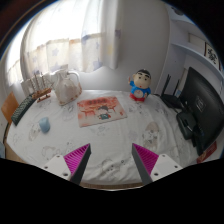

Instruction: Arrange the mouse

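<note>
- While the claw (110,150) is hovering over the near edge of the table (160,135), its two fingers are standing well apart, with nothing between them and only cloth showing in the gap.
- Magenta pads (77,158) are facing inward on both fingers; neither one is touching anything.
- The table is wearing a pale cloth with a faint scattered print.
- Mouse: I am not managing to pick it out with any certainty. Nothing lying ahead of the fingers is reading clearly as one, so I cannot tell where it is sitting.
- A flat book (100,109) with an orange-red cover is lying straight beyond the fingers, near mid-table, slightly skewed.
- A cartoon doll (140,86) in a red top and blue bottom is sitting upright past the book, off to the right side of it, close to the table's far edge.
- A whitish bag (67,88) is standing upright to the left of the book, also toward the far edge.
- A small light-blue cup-like item (43,126) is sitting on the left part of the table, nearer than the bag; details are too small to tell.
- Dark bulky gear (196,108) is crowding the right end of the table; I cannot tell what the separate pieces are.
- Pale curtains (60,35) are hanging behind the table, with daylight coming through them.
</note>
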`<action>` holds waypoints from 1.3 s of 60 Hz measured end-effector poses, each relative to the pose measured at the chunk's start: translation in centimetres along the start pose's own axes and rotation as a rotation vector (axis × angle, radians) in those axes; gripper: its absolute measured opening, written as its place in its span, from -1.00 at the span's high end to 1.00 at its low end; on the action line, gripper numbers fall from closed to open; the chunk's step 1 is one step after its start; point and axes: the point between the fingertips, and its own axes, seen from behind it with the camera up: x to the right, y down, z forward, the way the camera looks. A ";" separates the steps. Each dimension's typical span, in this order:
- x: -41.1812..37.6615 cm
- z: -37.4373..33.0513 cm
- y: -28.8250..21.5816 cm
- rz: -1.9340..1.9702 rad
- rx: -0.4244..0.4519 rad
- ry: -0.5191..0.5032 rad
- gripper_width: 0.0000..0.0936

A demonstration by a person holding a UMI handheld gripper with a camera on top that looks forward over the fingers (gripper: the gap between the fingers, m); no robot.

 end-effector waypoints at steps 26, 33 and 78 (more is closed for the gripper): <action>-16.5 -0.2 -0.3 -0.050 0.000 -0.105 -0.84; -23.7 -0.7 -0.2 -0.079 0.027 -0.150 -0.84; -35.7 17.7 -1.9 0.011 0.140 -0.136 -0.84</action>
